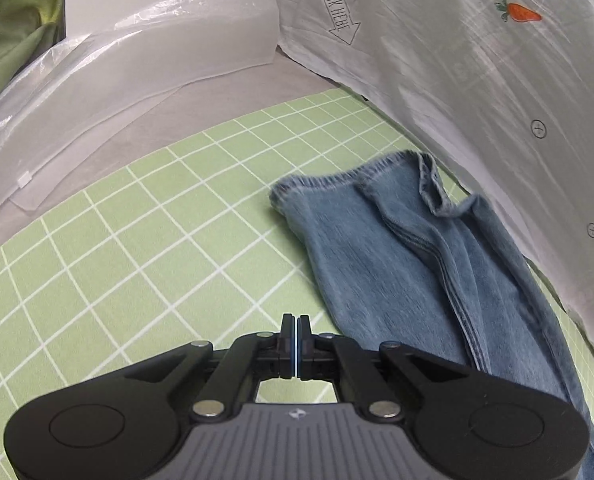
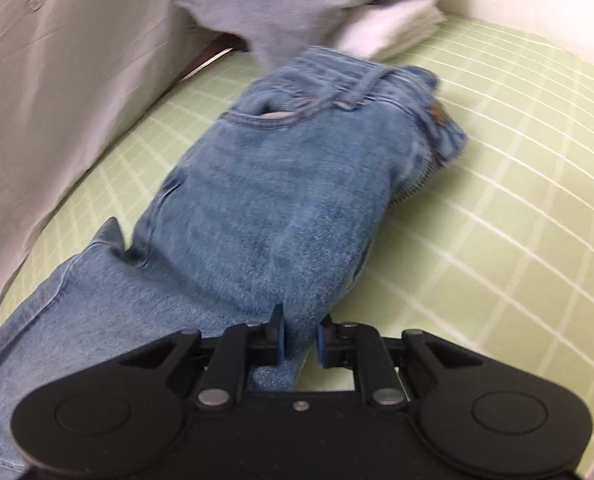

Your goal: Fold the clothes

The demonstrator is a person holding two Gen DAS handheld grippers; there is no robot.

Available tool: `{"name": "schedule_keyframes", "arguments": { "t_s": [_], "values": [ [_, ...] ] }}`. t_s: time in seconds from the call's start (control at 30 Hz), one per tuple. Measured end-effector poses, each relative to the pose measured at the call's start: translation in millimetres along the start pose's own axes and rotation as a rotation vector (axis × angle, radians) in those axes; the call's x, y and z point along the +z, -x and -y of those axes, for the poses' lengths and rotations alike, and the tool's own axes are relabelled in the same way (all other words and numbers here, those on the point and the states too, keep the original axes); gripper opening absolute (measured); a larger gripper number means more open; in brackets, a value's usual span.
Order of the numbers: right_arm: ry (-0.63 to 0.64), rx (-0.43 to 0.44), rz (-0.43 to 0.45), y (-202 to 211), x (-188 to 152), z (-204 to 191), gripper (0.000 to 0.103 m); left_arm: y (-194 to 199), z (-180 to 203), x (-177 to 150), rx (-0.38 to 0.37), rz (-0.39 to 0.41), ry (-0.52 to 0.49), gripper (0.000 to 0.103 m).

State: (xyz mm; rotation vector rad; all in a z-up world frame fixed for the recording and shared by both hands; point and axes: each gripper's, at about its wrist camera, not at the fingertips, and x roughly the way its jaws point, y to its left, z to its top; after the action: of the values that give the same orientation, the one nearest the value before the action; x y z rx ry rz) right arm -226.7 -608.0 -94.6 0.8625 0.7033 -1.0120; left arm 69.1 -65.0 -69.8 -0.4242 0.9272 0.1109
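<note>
Two fisheye views look down onto a bed covered by a pale green sheet (image 1: 145, 240) printed with a grid of thin white lines.

In the left wrist view, the left gripper (image 1: 296, 326) hangs over bare sheet with its two black fingers pressed together, only a thin blue line showing between them, and nothing held. Just to its right lies one leg of a pair of light blue jeans (image 1: 397, 264), the stitched hem end pointing away from the camera and the cloth slightly rumpled. Along the right side a white quilt (image 1: 477, 80) rises like a wall, printed with a small orange carrot, arrows and lettering; the jeans leg lies right beside its edge. At the far left, clear plastic packaging (image 1: 137, 68) sits on a grey strip of bedding beyond the green sheet. A plain pale wall stands behind it, and a fold of green fabric (image 1: 9, 40) shows in the upper left corner.

In the right wrist view, somewhat blurred, the upper part of the jeans (image 2: 277, 184) lies folded lengthwise on the green sheet (image 2: 497, 200), waistband, a pocket opening and an open zip at the far end. The right gripper (image 2: 300, 336) has its blue-padded fingers set narrowly apart, with a ridge of denim between them; whether the pads truly pinch the cloth cannot be told. Beyond the waistband lies a heap of grey and white clothing (image 2: 317, 4), and the quilt (image 2: 57, 80) runs along the left.
</note>
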Motion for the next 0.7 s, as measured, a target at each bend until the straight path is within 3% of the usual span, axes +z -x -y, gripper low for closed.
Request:
{"name": "schedule_keyframes", "arguments": {
  "t_s": [0.1,0.13,0.43,0.6,0.63,0.67,0.7],
  "values": [
    [-0.098,0.013,-0.017,-2,4,25,0.018,-3,2,0,-0.014,-0.003,0.02,0.01],
    [-0.108,0.022,-0.022,-2,4,27,0.018,-5,4,1,-0.021,-0.007,0.027,0.018],
    [-0.051,-0.063,-0.01,-8,0,8,0.023,-50,36,26,-0.001,-0.036,0.03,0.052],
    [-0.032,-0.108,-0.001,-9,-1,0,0.026,-76,36,45,-0.039,-0.046,0.07,0.049],
    [-0.022,-0.121,-0.001,-9,-2,-2,0.026,-80,37,48,-0.049,-0.047,0.065,0.039],
    [-0.012,-0.134,-0.001,-9,-2,-5,0.027,-82,38,49,-0.055,-0.046,0.064,0.017],
    [0.0,-0.143,-0.004,-9,-2,-7,0.03,-83,38,49,-0.061,-0.046,0.062,0.007]
  ]
}}
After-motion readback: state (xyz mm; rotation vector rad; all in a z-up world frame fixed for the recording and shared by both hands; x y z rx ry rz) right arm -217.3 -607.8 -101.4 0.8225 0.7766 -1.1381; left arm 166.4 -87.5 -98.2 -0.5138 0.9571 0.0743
